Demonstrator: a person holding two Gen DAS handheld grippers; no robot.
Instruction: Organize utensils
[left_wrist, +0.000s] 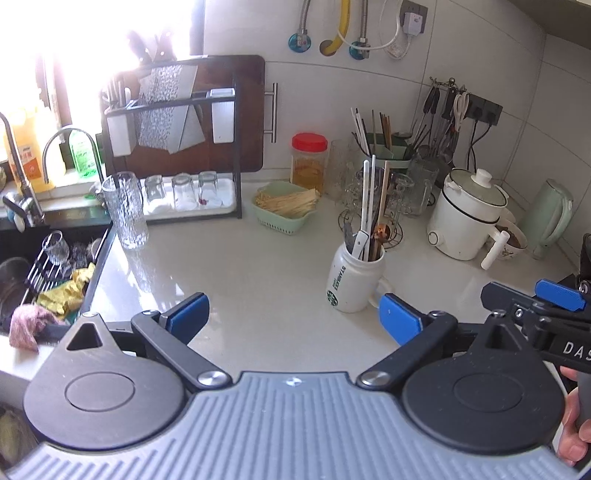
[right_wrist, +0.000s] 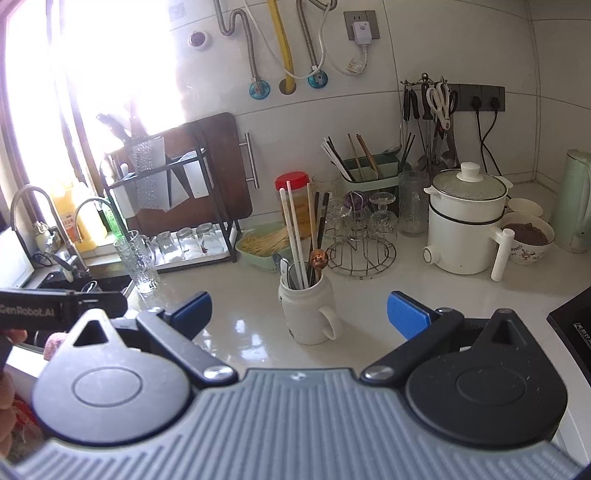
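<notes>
My left gripper (left_wrist: 293, 317) and right gripper (right_wrist: 299, 314) both hang spread and empty over the counter (left_wrist: 240, 280), near the white mug (right_wrist: 308, 314) (chopsticks (right_wrist: 293, 236) standing inside).

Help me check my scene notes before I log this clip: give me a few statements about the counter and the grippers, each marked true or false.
1. The white ceramic mug with a green logo stands upright on the counter, holding chopsticks and spoons. True.
2. The left gripper is clamped on a chopstick. False: its jaws are spread wide and hold nothing.
3. The right gripper is open and empty. True.
4. The red-lidded clear plastic jar lies tipped over beside the mug. False: it stands upright near the wall, behind the pale green plastic basket of thin sticks.
5. The white electric pot with a speckled lid has its lid on. True.
</notes>
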